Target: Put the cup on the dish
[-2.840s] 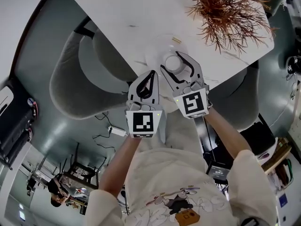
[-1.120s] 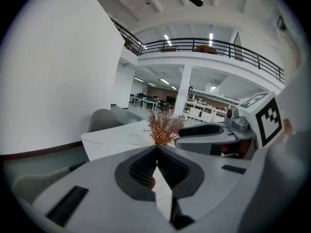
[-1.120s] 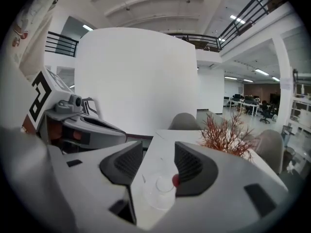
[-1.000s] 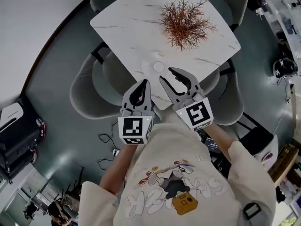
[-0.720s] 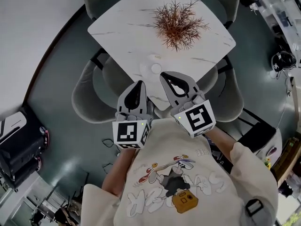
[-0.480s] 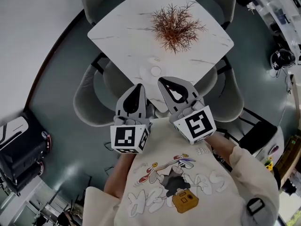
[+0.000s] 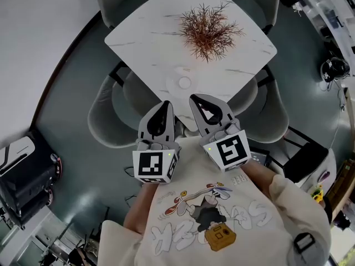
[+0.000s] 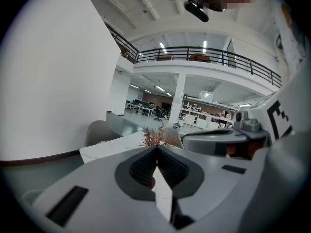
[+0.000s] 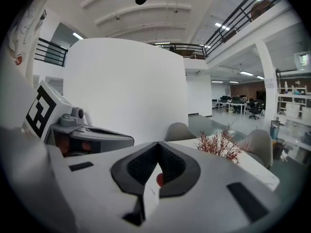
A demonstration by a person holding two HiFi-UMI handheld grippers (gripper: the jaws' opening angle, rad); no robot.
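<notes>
Since a few seconds ago the right fingers [image 7: 195,100] have left the cup [image 7: 184,82]: they were spread around it on the dish [image 7: 173,85], and they are now pressed together on nothing, with the tips meeting in the right gripper view [image 9: 158,152]. The left fingers [image 7: 166,108] are also pressed together and empty, as the left gripper view [image 8: 156,154] confirms. I have pulled both pairs back to my chest at the centre of the head view, well apart from the tabletop [image 7: 244,65], and the camera has moved away so the whole tabletop shows. I judge from this that the placement is done: the cup stands free on the dish and nothing touches it. The cup is above the centre of the frame, near the tabletop's lower-left edge and below the plant [image 7: 209,29]. It reads as a small round ring inside the dish's wider circle, so I judge it upright, mouth toward the camera, long axis vertical. At this size I cannot tell whether it has a handle or which way one points.
</notes>
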